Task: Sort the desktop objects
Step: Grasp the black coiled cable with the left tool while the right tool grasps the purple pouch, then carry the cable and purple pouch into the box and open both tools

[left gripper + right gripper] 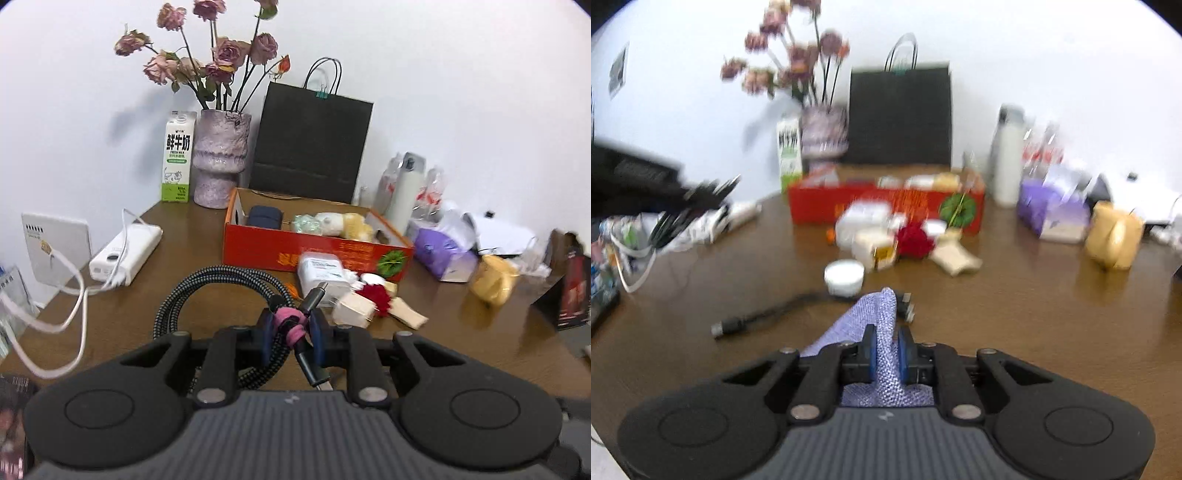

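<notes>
Both tools are holding stuff above the counter (177, 229)

Left tool (291, 332) is pinching the coiled braided cable (192, 291) at its pink tie, the best spot since it's floppy. Right tool (885, 352) is clamping the soft, light purple mesh pouch (864, 321).

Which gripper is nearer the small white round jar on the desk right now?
Right. The right gripper, shut on the purple mesh cloth, sits just behind the white jar. The left gripper, holding the braided cable, is off to the left.
</notes>
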Motion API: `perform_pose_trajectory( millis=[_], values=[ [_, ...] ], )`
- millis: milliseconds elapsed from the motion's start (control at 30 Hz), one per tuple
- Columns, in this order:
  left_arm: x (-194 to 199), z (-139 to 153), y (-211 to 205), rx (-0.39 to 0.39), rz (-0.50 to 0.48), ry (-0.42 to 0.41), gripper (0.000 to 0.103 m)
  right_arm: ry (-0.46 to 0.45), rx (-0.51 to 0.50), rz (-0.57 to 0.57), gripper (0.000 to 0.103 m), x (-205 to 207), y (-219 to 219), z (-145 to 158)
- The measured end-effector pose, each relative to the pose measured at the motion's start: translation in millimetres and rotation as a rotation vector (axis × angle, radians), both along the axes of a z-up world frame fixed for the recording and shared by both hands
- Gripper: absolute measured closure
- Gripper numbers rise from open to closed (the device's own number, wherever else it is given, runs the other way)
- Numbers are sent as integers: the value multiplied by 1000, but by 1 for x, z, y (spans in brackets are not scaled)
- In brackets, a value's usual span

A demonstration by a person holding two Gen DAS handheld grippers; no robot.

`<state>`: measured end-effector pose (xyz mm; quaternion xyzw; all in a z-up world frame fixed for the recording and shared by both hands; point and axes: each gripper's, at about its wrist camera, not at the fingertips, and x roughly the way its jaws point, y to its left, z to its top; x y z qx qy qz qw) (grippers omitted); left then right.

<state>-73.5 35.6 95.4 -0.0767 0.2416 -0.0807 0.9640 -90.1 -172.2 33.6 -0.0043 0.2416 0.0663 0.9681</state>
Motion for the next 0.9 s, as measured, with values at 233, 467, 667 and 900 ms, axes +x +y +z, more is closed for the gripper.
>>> perform_pose_trajectory(
  millis=[233,467,667,900],
  values=[
    [-22,3,-1,-1,-25,7,82,-118,-8,-6,93,-28,-2,37],
    [44,43,6,-48,-108,-12,82,-147,-15,2,93,13,-14,68],
    [175,73,-23,111,-102,-44,81,-223,-60,28,93,114,-8,111],
    [342,36,-31,93,-131,185,81,-39,-119,237,93,302,14,123]
  ],
)
